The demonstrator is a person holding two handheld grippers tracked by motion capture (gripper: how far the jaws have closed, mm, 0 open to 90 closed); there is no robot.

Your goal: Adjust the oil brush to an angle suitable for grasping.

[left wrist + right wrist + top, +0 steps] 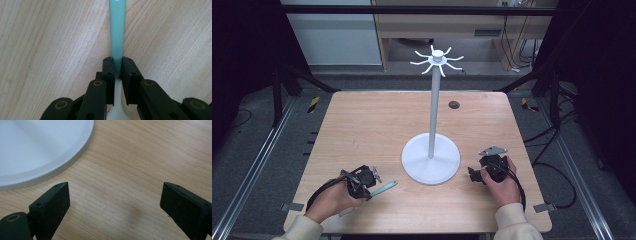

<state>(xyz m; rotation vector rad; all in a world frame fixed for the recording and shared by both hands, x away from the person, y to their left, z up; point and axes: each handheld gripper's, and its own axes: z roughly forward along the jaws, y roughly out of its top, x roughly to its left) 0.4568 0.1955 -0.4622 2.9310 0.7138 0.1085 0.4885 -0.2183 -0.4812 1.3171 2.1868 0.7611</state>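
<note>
A utensil with a teal handle and a white end lies on the wooden table near the front left. My left gripper is shut on it. In the left gripper view the pads press both sides of the teal handle, which runs straight ahead over the wood. The white end shows below the jaws. My right gripper rests at the front right beside the stand's base, jaws wide open with only bare wood between them.
A white stand with a round base, a tall pole and a crown of hooks rises at the table's middle. Its base rim lies just left of my right gripper. A dark grommet sits far back.
</note>
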